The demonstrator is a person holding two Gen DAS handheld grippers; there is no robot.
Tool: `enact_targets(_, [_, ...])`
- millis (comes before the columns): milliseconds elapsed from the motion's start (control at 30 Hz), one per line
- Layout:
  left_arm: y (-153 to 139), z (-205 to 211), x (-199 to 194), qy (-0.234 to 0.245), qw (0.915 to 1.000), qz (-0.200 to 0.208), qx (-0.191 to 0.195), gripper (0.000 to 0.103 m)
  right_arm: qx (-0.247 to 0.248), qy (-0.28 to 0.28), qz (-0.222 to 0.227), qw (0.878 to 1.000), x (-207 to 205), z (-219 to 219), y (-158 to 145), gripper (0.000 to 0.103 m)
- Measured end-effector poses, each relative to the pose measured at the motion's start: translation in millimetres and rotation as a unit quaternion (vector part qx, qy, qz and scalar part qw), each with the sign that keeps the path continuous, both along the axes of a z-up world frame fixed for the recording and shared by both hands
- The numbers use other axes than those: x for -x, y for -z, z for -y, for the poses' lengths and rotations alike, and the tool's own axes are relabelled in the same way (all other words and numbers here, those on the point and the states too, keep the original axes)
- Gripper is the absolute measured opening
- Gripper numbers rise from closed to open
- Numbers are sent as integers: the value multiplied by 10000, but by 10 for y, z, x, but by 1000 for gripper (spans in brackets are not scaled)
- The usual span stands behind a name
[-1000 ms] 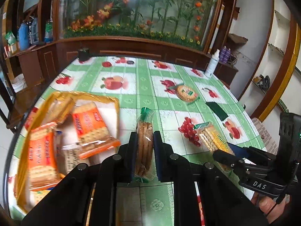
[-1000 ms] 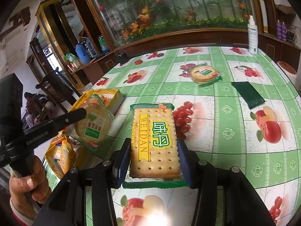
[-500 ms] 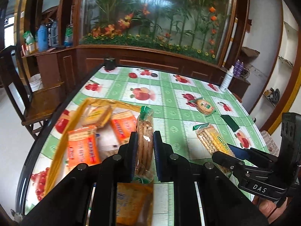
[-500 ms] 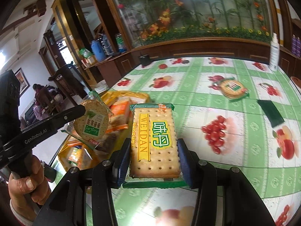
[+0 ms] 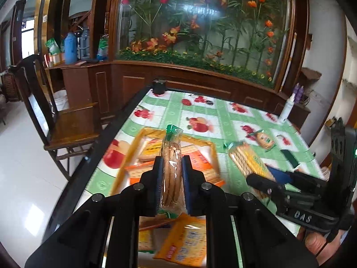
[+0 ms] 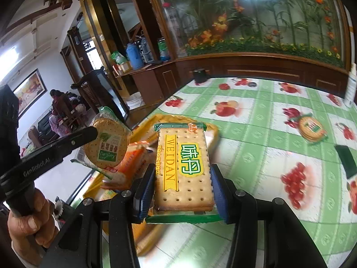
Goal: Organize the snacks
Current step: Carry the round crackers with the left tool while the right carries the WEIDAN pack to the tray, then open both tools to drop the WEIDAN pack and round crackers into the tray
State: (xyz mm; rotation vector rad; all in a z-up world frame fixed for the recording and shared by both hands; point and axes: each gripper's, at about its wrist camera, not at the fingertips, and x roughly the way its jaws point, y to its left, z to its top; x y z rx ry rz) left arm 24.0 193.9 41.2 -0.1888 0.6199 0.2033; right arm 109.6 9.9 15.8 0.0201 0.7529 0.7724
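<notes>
The left gripper (image 5: 170, 178) was clamped on a round biscuit pack (image 5: 171, 167), and the right gripper (image 6: 181, 185) on a square cracker pack (image 6: 184, 167); both hung over the yellow tray (image 6: 214, 131), which already held several packs. One round pack (image 6: 311, 128) lay on the table beyond the tray, not yet collected.

A round-biscuit pack (image 5: 171, 167) in clear wrap with green ends stands on edge, clamped between the left gripper's (image 5: 171, 178) pads above the yellow tray (image 5: 125, 167). A rectangular cracker pack (image 6: 184, 167), green-edged with a yellow "WEIDAN" band, lies face up, pinched by its long sides in the right gripper (image 6: 181, 186). The tray holds several orange packs (image 6: 131, 167) lying jumbled. 1 more round-biscuit pack (image 6: 311, 128) lies flat on the tablecloth, well apart from the tray.
</notes>
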Motion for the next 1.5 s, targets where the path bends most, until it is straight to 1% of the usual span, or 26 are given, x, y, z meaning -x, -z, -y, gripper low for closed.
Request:
enact_targets(100, [72,-10,-27,-34,9999,-90,-128,14,-20,-62,-57,10000,-110,-202,29,48])
enact_targets(267, [91,-43,-45,-12,9998,-115,-160,14,116,-167,-101,9997,-269,-543,126,49])
enact_targets(467, [113,-101,-108,12,9998,-176,-105,14,361,-200,-119,9991,-453,-865,291,49])
enact_targets(533, [123,-99,-134,28,9997,-204,-136,14,467,-179,-92,9987,-494,-932,339,49])
enact_targets(667, [155,-80,-200,42,9995,-265,-157,14,493,-229,-274,9981,-565,-985,452,50])
enact_targets(767, [160,-56,-227,38,9994,-284,-189,14,458,-187,-261,9984,-568,-939,472,50])
enact_targets(867, [161,-31,-263,25,9993,-317,-219,14,315,-182,-352,9987,-592,-853,462,56])
enact_targets(933, [164,-23,-282,1,9992,-332,-228,14,236,-128,-364,9990,-598,-791,442,58])
enact_targets(967, [166,-17,-295,-7,9991,-347,-230,14,149,-128,-414,9989,-608,-751,437,62])
enact_targets(1000, [168,-2,-312,-6,9990,-377,-259,14,75,-116,-450,9989,-614,-716,429,63])
enact_targets(1167, [195,107,-419,-25,9974,-543,-469,15,-214,26,-611,9979,-634,-494,413,65])
enact_targets(1267, [237,211,-513,-11,9954,-691,-659,16,-401,236,-558,9974,-608,-296,369,65])
enact_targets(1367, [300,315,-612,-87,9930,-821,-848,19,-611,428,-520,9959,-598,-80,331,68])
enact_targets(1467, [375,397,-676,-67,9913,-940,-922,21,-600,562,-487,9954,-610,94,293,68])
enact_targets(1500, [400,413,-690,-57,9910,-979,-910,24,-595,589,-485,9953,-615,139,291,68])
